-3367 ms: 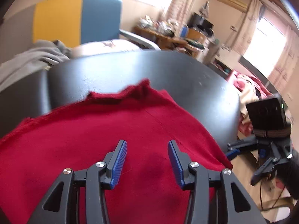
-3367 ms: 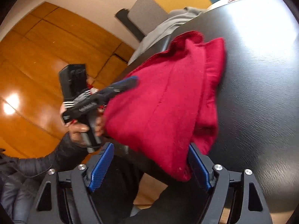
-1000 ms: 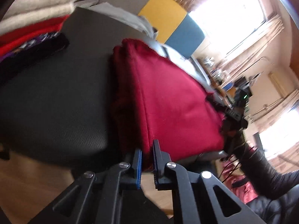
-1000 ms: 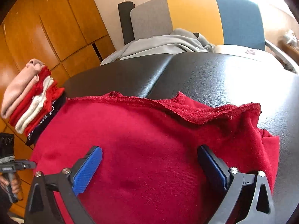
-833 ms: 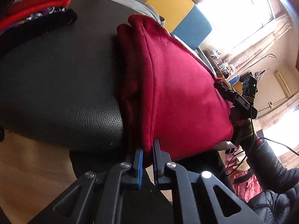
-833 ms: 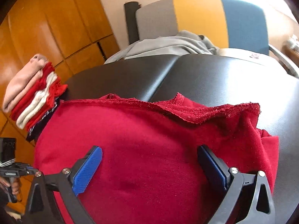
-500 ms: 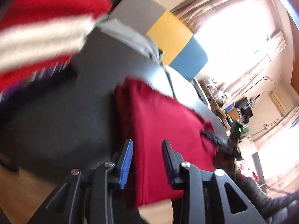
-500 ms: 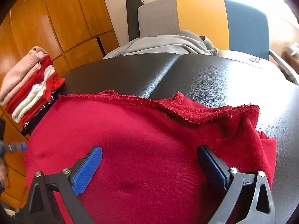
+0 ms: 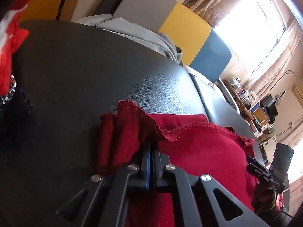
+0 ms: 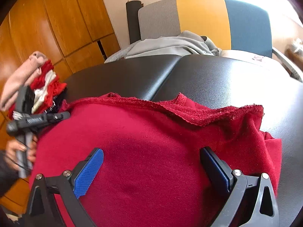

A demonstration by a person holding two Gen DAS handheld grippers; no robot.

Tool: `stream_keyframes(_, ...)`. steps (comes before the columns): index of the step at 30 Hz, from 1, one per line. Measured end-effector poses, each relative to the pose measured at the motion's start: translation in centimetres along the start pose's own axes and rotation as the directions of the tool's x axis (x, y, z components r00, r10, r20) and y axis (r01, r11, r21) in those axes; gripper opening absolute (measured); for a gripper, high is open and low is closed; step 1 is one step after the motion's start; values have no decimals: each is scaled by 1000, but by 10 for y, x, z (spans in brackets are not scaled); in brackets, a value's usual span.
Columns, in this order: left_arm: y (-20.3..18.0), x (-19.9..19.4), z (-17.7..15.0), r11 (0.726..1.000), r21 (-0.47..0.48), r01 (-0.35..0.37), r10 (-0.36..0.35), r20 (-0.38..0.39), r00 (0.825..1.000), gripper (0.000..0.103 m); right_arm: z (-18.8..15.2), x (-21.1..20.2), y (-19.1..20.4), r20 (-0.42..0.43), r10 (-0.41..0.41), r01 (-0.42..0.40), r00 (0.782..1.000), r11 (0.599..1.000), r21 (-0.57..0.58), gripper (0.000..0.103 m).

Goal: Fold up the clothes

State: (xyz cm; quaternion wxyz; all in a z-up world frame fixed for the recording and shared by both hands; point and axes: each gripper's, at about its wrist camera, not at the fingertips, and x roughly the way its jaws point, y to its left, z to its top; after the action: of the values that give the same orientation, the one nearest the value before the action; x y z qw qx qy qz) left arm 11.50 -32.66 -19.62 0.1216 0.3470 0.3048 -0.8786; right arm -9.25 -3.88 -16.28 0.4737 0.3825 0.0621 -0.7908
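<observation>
Fuzzy red knit sweater [image 10: 151, 141] with frayed wavy edge lies bunched on black pebbled leather bench [image 10: 217, 75], left gripper [image 9: 151, 151] pinched tight on its folded edge, right gripper [image 10: 151, 162] spread wide over the flat middle, holding nothing.

A lived-in home, prob. a living rm: curtains [image 9: 217, 5] over a bright window [image 9: 251, 28], wood cupboards [image 10: 56, 22] along the wall, a cluttered desk [image 9: 246, 102], a grey-yellow-blue chair [image 10: 204, 22] w/ a grey garment [image 10: 170, 45], and folded clothes stacked [image 10: 37, 83] on a black padded bench [image 10: 217, 75].
</observation>
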Motion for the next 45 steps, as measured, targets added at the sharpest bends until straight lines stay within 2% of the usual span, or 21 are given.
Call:
stream_keyframes(5, -26, -2, 6, 991, 68, -112, 114, -23, 993, 3, 1, -6, -8, 23, 53, -54, 998, 998, 44, 103)
stream_keyframes(6, -36, -4, 7, 986, 83, -142, 145, -29, 989, 18, 1, -7, -8, 25, 59, -60, 998, 997, 50, 103)
stream_keyframes(7, -48, -7, 6, 984, 118, -131, 134, -20, 991, 26, 2, -10, -9, 27, 63, -64, 998, 996, 59, 103)
stream_keyframes(9, -73, -12, 5, 976, 190, -109, 112, -2, 994, 30, 1, -19, -12, 39, 85, -88, 996, 992, 88, 103)
stream_keyframes(11, -97, -18, 4, 961, 260, -89, 88, 13, 996, 31, 0, -30, -16, 55, 121, -126, 991, 985, 115, 103)
stream_keyframes(14, -122, 0, 0, 945, 325, -42, 49, -13, 999, 32, 4, -43, -28, 59, 138, -145, 989, 981, 132, 103)
stream_keyframes(19, -163, 30, -7, 903, 427, 39, -13, -63, 998, 32, 30, -46, -54, 77, 246, -256, 966, 951, 176, 103)
stream_keyframes(21, -152, 59, -8, 913, 406, 38, 9, -112, 994, 34, 39, -26, -68, 30, 301, -299, 953, 925, 235, 103)
stream_keyframes(22, -149, 58, -7, 920, 389, 50, -6, -114, 993, 34, 38, -15, -78, 7, 263, -255, 965, 925, 281, 103)
stream_keyframes(23, -147, 58, -6, 926, 373, 63, -21, -116, 993, 34, 35, -11, -88, 35, 249, -247, 968, 916, 316, 101)
stream_keyframes(25, -141, 57, -5, 936, 340, 88, -50, -118, 992, 31, 28, -6, -107, 106, 226, -249, 968, 890, 381, 96)
stream_keyframes(27, -135, 56, -3, 945, 306, 113, -79, -119, 990, 29, 24, -11, -115, 140, 222, -261, 965, 867, 423, 87)
stream_keyframes(31, -123, 54, 0, 958, 238, 163, -138, -117, 983, 29, 13, -47, -128, 225, 180, -268, 958, 845, 463, 92)
stream_keyframes(35, -120, 51, 0, 960, 213, 183, -161, -118, 980, 29, 1, -67, -135, 169, 153, -214, 974, 864, 456, 93)
stream_keyframes(38, -121, 52, 0, 960, 216, 178, -156, -117, 981, 29, 0, -69, -127, 110, 111, -147, 988, 905, 400, 93)
stream_keyframes(41, -122, 53, 0, 960, 219, 174, -151, -118, 981, 29, 10, -68, -107, 105, 2, -32, 995, 958, 284, 91)
stream_keyframes(42, -120, 53, 0, 960, 219, 175, -152, -118, 981, 29, 13, -65, -96, 99, -59, 36, 993, 974, 225, 91)
stream_keyframes(44, -121, 53, 0, 960, 224, 170, -147, -117, 982, 29, 21, -57, -75, 93, -103, 88, 990, 985, 148, 92)
stream_keyframes(45, -121, 53, 0, 960, 226, 167, -144, -116, 983, 29, 25, -55, -65, 95, -77, 66, 992, 991, 119, 92)
